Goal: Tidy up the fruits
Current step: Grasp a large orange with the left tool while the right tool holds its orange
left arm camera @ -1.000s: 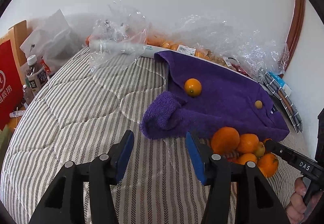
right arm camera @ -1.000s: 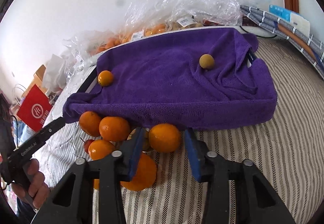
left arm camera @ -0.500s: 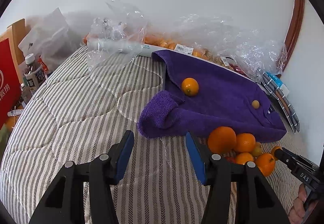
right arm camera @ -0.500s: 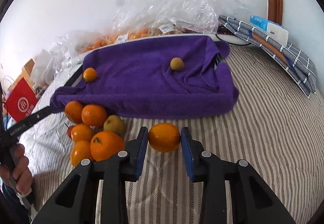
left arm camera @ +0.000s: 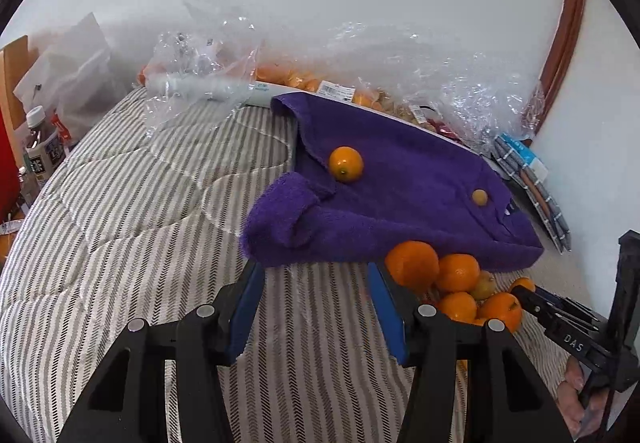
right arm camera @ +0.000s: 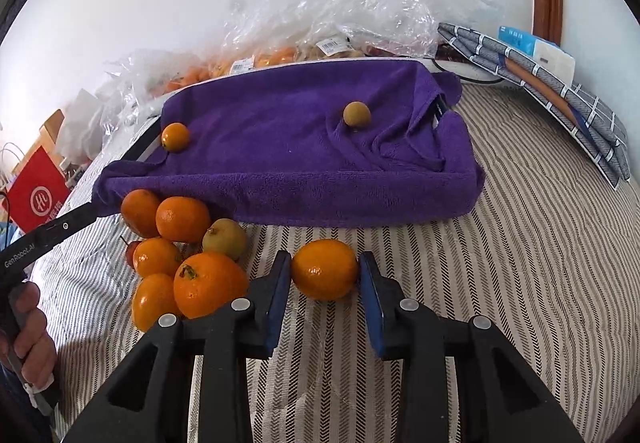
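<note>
My right gripper (right arm camera: 324, 273) is shut on an orange (right arm camera: 324, 269), held just above the striped quilt in front of a purple towel (right arm camera: 280, 147). To its left lies a pile of oranges (right arm camera: 180, 255) with a yellow-green fruit (right arm camera: 224, 239) among them. On the towel rest a small orange (right arm camera: 175, 137) and a small tan fruit (right arm camera: 357, 115). My left gripper (left arm camera: 316, 307) stands open over bare quilt with nothing between its pads, left of the same pile (left arm camera: 456, 283) and short of the towel (left arm camera: 400, 195).
Clear plastic bags of fruit (right arm camera: 320, 23) line the wall behind the towel. Folded plaid cloth (right arm camera: 560, 95) and a blue box lie at the right. A red bag (right arm camera: 36, 199) and bottles (left arm camera: 40, 147) stand off the bed's left side.
The right gripper has drawn its orange out of the pile and away from the towel's edge. The left gripper's view has shifted only slightly.
</note>
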`<action>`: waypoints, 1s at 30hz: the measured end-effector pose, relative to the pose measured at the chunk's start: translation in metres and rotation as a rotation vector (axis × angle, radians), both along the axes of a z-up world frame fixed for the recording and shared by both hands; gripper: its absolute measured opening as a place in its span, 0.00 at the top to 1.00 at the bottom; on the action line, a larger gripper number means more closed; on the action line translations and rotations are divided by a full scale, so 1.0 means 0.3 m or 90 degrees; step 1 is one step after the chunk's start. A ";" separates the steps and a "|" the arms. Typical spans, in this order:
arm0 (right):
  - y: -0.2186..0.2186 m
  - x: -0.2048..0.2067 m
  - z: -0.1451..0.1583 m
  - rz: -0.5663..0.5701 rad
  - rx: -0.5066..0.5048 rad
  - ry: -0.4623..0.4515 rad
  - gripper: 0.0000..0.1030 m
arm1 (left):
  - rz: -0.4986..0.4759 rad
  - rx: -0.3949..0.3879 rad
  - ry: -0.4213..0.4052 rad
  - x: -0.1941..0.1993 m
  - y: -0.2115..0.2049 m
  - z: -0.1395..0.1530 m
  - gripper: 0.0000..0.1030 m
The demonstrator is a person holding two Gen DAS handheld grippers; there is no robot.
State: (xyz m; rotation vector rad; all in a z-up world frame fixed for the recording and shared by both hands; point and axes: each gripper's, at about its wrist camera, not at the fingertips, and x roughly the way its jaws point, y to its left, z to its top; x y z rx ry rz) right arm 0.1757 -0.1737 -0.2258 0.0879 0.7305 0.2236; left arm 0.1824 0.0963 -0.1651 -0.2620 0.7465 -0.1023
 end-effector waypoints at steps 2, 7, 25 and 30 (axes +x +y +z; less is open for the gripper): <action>-0.008 -0.008 0.004 -0.003 0.008 -0.009 0.67 | -0.022 -0.012 -0.006 -0.004 -0.012 0.006 0.50; -0.054 -0.020 0.007 -0.009 0.063 -0.022 0.67 | -0.083 -0.070 0.018 0.034 -0.071 0.005 0.50; -0.071 -0.030 0.011 0.023 0.100 -0.030 0.67 | -0.085 -0.041 0.062 0.101 -0.189 -0.064 0.62; -0.067 -0.030 0.010 0.025 0.098 -0.029 0.67 | -0.067 -0.027 0.029 0.074 -0.179 -0.044 0.62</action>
